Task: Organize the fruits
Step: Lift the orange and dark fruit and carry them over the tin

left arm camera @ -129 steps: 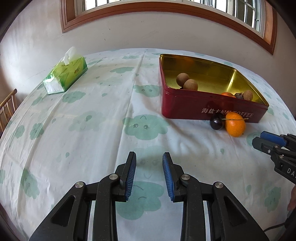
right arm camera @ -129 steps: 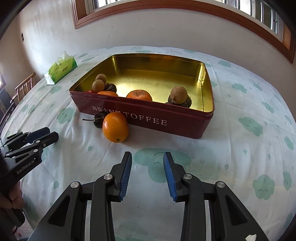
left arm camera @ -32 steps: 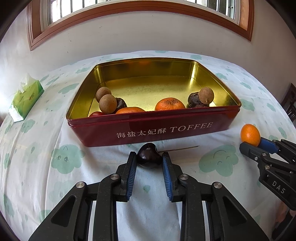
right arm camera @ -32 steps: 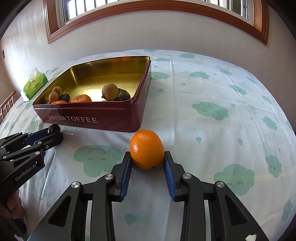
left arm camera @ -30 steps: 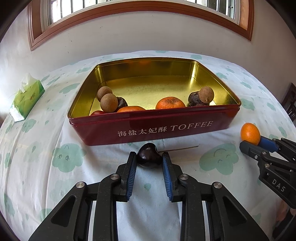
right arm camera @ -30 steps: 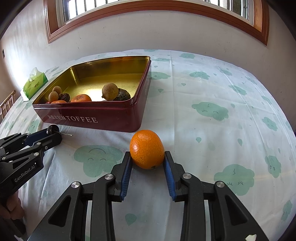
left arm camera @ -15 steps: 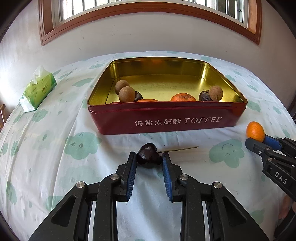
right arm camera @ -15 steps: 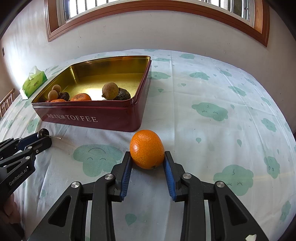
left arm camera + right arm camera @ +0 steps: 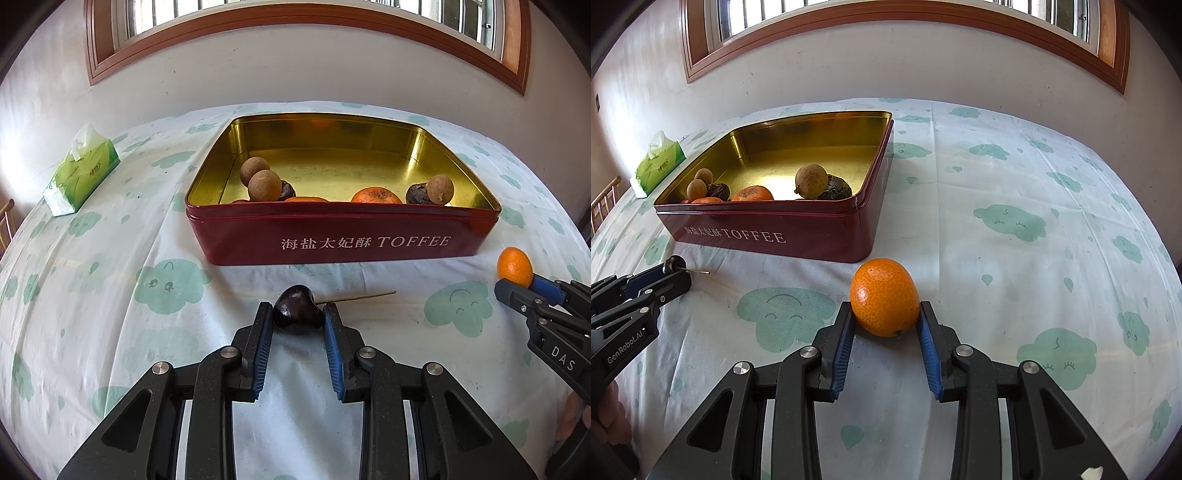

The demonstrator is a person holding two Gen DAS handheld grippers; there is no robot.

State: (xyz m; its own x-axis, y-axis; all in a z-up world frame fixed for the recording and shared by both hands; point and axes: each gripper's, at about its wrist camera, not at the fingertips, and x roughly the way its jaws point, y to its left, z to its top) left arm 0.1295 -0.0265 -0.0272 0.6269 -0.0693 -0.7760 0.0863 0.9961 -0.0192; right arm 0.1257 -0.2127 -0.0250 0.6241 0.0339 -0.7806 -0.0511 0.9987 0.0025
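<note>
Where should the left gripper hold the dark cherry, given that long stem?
Grip the round body of the cherry across its widest part, as the left gripper does now, coming from the near side. The thin stem points sideways towards the right, clear of both pads.

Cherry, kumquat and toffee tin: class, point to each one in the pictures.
cherry (image 9: pixel 297 312), left wrist view, its dark body.
kumquat (image 9: pixel 884 297), right wrist view, middle of its peel.
toffee tin (image 9: pixel 240 243), left wrist view, red front wall.
</note>
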